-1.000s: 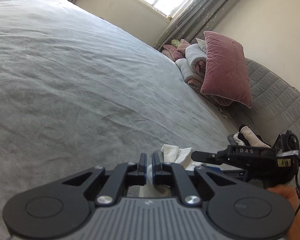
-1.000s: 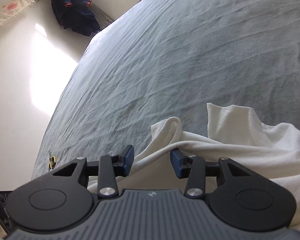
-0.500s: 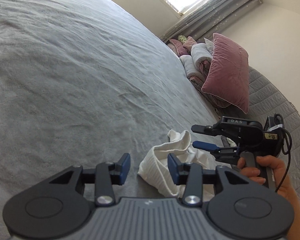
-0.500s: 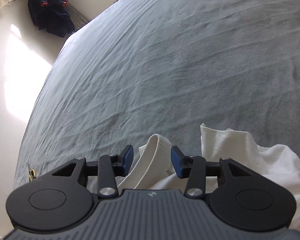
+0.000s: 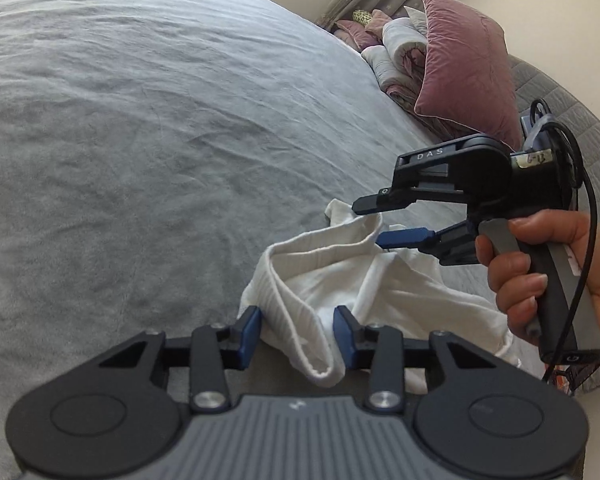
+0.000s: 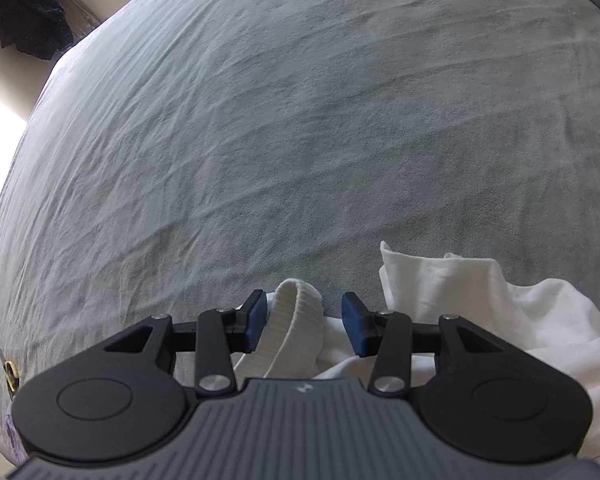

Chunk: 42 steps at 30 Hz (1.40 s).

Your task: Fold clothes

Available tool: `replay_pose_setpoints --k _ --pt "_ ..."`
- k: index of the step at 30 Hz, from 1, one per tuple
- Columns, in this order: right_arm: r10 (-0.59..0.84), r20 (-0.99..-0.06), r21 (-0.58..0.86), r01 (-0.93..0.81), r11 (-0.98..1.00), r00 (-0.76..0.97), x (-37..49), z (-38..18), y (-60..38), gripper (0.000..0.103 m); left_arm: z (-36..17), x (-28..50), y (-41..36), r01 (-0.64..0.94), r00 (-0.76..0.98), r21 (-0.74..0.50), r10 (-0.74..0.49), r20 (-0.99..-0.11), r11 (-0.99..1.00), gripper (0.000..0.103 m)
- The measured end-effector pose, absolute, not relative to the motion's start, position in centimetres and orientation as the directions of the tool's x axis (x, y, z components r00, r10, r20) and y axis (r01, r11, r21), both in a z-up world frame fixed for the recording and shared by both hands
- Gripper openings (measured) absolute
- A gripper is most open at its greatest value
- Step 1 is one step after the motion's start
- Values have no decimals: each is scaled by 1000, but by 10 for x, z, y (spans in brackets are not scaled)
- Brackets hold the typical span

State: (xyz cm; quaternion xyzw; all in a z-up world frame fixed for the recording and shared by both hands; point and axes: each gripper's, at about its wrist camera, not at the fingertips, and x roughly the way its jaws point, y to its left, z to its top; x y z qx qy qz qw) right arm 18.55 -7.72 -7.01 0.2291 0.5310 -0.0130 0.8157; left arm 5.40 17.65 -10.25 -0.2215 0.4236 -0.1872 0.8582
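Regrasping the crumpled white garment on the bed

We close the left gripper [image 5: 296, 338] fingers around the garment's [image 5: 364, 280] ribbed hem; right gripper [image 6: 304, 322] fingers stand apart, straddling it, for a two-point lift off the bed [image 5: 140, 140].

Bed cover [image 5: 148, 152]: bare, wrinkled grey across left and centre of left wrist view; same across the whole upper part of right wrist view [image 6: 300, 140].

Obstacles, left wrist view: white garment [image 5: 340, 276] heaped at lower centre; right gripper [image 5: 384, 222] and hand [image 5: 548, 276] at right, just above garment; pillows [image 5: 464, 72] stacked upper right.

Right wrist view: dark clothes [image 6: 24, 4] upper left, off the bed; small yellow object [image 6: 10, 372] at lower left edge.
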Motion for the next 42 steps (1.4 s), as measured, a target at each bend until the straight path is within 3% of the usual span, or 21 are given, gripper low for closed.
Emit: replay_pose_setpoints --k 3,5,13,22,33,42 --pt "247 -874 369 240 898 418 183 -66 -78 15 -103 53 180 149 547 -511 -501 -671 846 19" --pt "264 -875 373 217 902 406 181 -62 -75 10 -103 54 182 155 538 -498 -496 -682 853 16" --pt "295 -834 425 202 882 467 181 -39 -63 8 -89 53 220 137 595 -491 -468 -653 860 7" --pt "298 -785 438 147 887 543 221 -3 -1 8 -69 65 267 90 692 -551 -450 -564 829 6" --pt "351 -729 428 -10 904 588 275 -9 108 8 -64 75 339 -147 826 -590 -229 -515 794 6" --pt "431 -714 437 -130 890 552 299 -43 202 8 -80 69 396 -353 824 -597 -62 -563 721 6"
